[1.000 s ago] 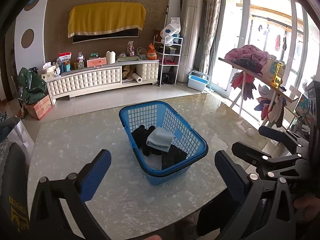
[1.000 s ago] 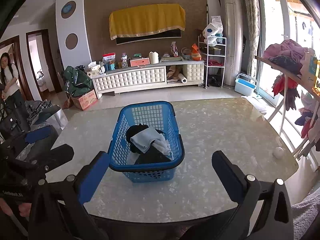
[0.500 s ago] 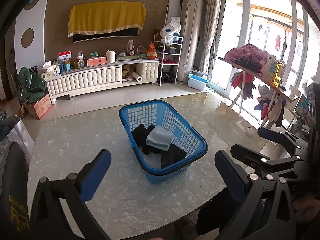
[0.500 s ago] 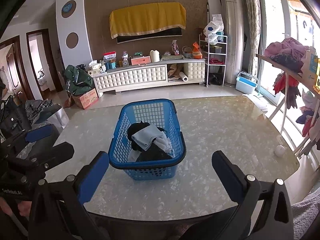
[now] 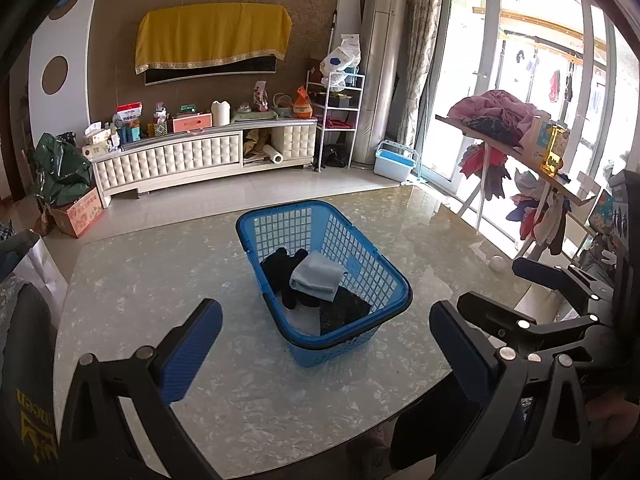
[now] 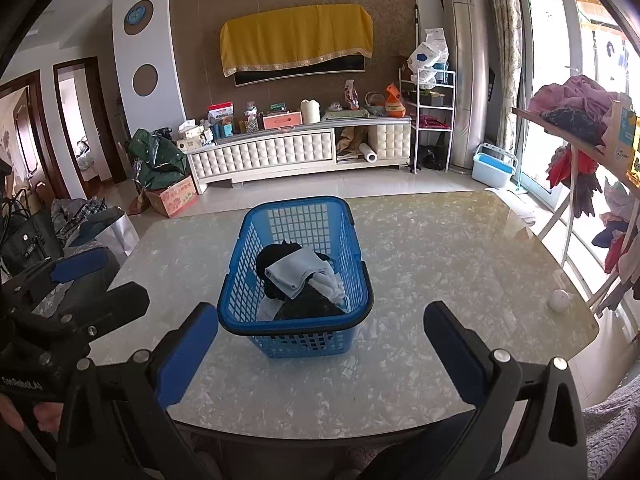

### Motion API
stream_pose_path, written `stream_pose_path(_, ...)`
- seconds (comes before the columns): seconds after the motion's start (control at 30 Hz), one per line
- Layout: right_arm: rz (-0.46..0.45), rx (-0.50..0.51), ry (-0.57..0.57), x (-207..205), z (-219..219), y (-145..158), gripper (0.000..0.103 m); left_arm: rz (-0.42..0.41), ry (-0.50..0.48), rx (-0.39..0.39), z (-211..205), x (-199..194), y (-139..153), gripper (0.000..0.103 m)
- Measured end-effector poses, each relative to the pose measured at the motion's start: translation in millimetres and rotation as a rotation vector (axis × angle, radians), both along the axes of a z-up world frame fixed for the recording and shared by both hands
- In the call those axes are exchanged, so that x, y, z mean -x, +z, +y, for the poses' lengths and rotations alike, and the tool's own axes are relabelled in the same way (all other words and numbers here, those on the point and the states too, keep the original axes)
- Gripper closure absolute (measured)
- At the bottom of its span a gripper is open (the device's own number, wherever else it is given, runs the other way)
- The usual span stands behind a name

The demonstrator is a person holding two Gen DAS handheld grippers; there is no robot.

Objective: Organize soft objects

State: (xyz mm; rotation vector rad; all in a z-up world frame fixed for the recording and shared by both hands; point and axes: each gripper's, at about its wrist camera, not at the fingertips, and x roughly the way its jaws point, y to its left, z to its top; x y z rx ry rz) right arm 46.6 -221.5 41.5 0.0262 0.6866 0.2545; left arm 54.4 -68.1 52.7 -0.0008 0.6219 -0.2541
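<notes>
A blue plastic basket (image 5: 362,252) (image 6: 240,268) stands on the marble table (image 5: 160,264) (image 6: 440,248). Inside lie a folded light grey cloth (image 5: 316,276) (image 6: 294,272), black cloths (image 5: 280,268) (image 6: 272,256), a dark cloth (image 5: 344,310) and a white piece (image 6: 332,286). My left gripper (image 5: 324,348) is open and empty, held over the table's near edge in front of the basket. My right gripper (image 6: 320,344) is open and empty, also in front of the basket. Each gripper shows in the other's view, the right gripper (image 5: 532,292) and the left gripper (image 6: 88,280).
A small white ball (image 5: 497,263) (image 6: 559,301) lies near the table's right edge. A drying rack with clothes (image 5: 504,120) (image 6: 576,112) stands to the right. A white TV cabinet (image 5: 192,156) lines the far wall. A bag (image 6: 108,228) sits left of the table.
Both grippers have drifted slightly back from the basket and stay open. The basket and cloths have not moved. A person at the left of the right wrist view has gone out of sight.
</notes>
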Motion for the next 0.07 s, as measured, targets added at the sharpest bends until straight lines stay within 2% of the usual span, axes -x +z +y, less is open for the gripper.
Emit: stream_pose_path(0.07, 0.001, 0.000, 0.003, 0.6, 0.3, 0.4, 0.000, -0.001, 0.002, 0.003, -0.5, 0.0, 0.2, 0.000)
